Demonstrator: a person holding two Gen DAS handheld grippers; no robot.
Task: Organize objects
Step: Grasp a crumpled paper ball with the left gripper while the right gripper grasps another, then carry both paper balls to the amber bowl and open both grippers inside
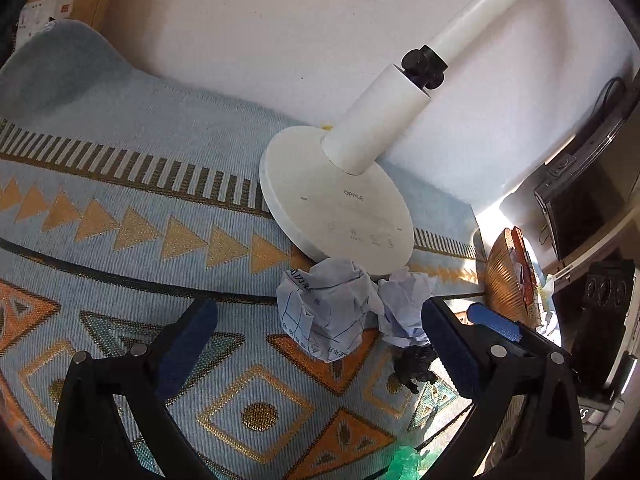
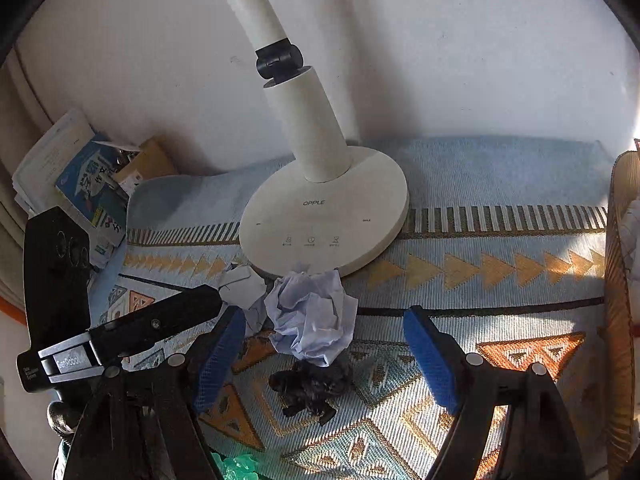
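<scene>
Two crumpled paper balls lie on the patterned cloth in front of the lamp base. In the left wrist view the printed ball [image 1: 326,312] sits between the open fingers of my left gripper [image 1: 316,344], and the paler ball [image 1: 404,304] lies just to its right. In the right wrist view the paler ball [image 2: 312,318] lies between the open fingers of my right gripper [image 2: 326,356], with the other ball [image 2: 242,288] to its left. A small dark crumpled thing [image 2: 310,386] lies just before it; it also shows in the left wrist view [image 1: 414,364]. Both grippers hold nothing.
A white OPPLE desk lamp [image 2: 324,216] stands against the wall on the blue and orange cloth [image 1: 120,200]. A woven basket [image 1: 506,276] stands at the right edge. Books and a box [image 2: 80,184] lie at the far left. Green plastic [image 2: 236,466] lies at the near edge.
</scene>
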